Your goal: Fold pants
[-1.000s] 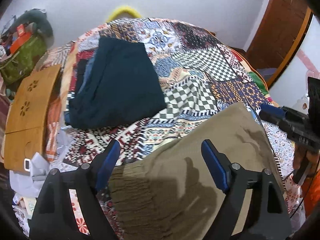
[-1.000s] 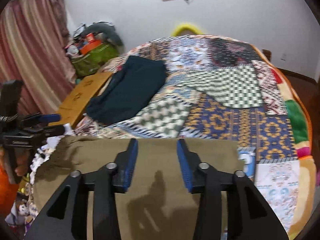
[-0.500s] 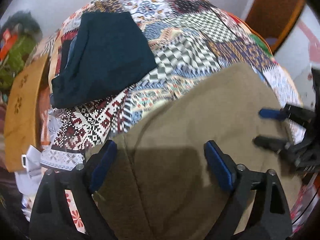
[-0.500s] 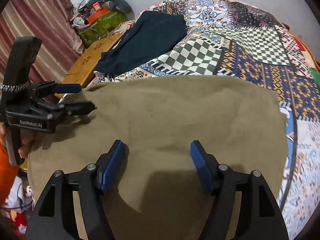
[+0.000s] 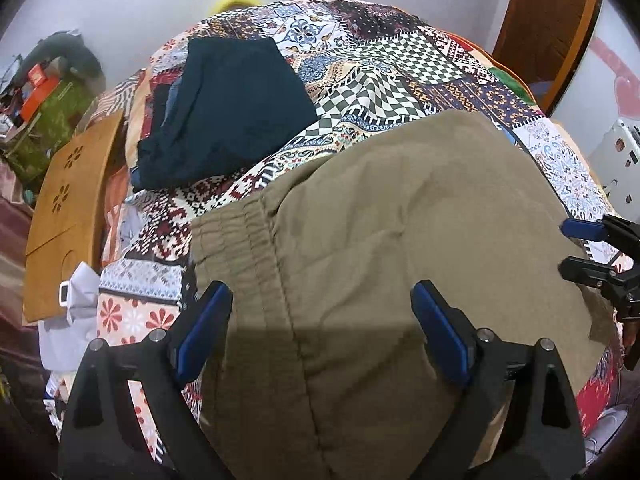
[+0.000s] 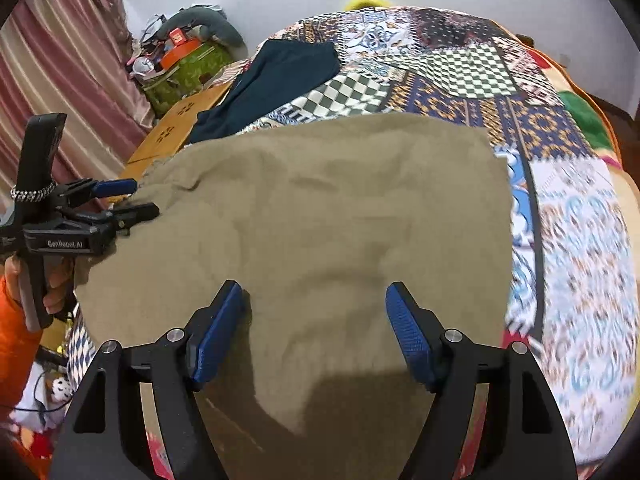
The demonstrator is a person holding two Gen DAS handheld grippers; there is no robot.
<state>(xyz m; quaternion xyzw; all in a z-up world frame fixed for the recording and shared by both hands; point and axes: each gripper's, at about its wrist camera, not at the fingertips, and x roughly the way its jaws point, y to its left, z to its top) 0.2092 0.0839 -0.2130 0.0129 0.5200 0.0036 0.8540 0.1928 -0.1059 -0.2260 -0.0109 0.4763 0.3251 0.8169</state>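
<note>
Olive-brown pants lie folded flat on a patchwork bedspread, elastic waistband toward the left. They also fill the right wrist view. My left gripper is open and empty, its jaws spread wide over the waistband end. My right gripper is open and empty over the other end. Each gripper shows in the other's view, the right gripper at the pants' right edge and the left gripper at their left edge.
A folded dark navy garment lies on the bed beyond the pants. A wooden lap table leans at the bed's left side, with a green bag and clutter behind it. Pink curtains hang at the left, and a door is at the right.
Both grippers have tilted down and moved in over the pants. The right gripper's jaws have opened much wider. The pants lie flatter, with the waistband now in view.
</note>
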